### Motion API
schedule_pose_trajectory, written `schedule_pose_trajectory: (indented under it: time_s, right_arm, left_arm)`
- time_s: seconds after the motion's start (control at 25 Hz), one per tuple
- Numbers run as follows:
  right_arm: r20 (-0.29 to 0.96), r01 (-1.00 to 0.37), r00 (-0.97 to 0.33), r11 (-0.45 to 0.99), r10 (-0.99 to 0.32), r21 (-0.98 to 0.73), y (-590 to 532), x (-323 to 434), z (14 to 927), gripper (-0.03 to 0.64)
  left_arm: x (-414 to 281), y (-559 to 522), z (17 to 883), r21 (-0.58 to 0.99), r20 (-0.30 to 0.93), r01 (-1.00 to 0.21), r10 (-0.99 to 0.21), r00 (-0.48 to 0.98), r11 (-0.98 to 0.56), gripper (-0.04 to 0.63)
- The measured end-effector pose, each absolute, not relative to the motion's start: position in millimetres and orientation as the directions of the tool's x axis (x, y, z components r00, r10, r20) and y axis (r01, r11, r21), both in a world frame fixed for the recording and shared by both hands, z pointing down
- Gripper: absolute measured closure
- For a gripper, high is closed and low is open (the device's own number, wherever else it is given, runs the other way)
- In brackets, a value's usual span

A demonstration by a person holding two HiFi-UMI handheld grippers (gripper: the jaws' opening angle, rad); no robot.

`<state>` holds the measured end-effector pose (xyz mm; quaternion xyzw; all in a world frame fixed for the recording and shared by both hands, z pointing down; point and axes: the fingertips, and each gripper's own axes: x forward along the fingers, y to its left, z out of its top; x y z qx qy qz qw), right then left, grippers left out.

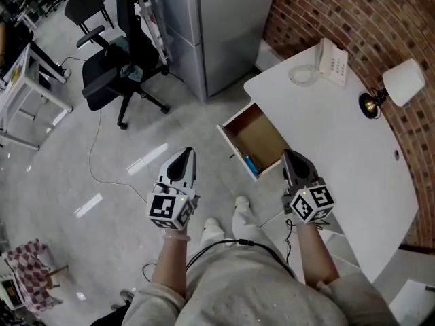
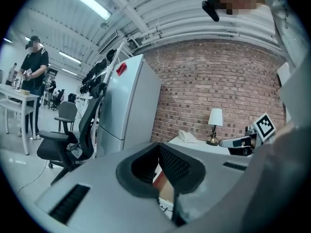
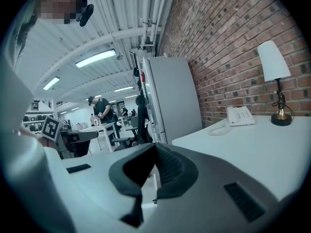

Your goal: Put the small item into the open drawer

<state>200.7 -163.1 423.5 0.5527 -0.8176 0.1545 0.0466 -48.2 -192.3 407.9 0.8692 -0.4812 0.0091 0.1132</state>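
Nearby, open drawer, chair, fridge, telephone, lamp on desk.

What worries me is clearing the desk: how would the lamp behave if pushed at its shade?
The lamp probably tips easily: a wide shade sits atop a thin stem and small base. Pushed low, it likely slides, since the white desk looks smooth.

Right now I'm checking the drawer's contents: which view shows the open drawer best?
The head view: it looks down into the open drawer, showing its brown floor and a small blue item by the front. The left gripper view catches only a brown sliver; the right gripper view shows nothing clear of it.
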Motion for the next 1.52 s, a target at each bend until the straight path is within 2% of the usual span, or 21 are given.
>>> schedule_pose_trajectory:
  time_s: [0.8,1.52]
  right_arm:
    - [0.127,-0.926,-0.369,0.351,-0.921,-0.139,-178,212,362,0.612]
    - [0.11,-0.927,-0.363,0.347,-0.925,-0.139,-181,218,354,0.612]
  left_arm:
    - [-75,-204,365,0.199,0.035,-0.855,-0.868,0.495,-0.48,0.589]
    - [-69,-201,368,0.235,0.034,-0.832,-0.851,0.524,-0.503,0.589]
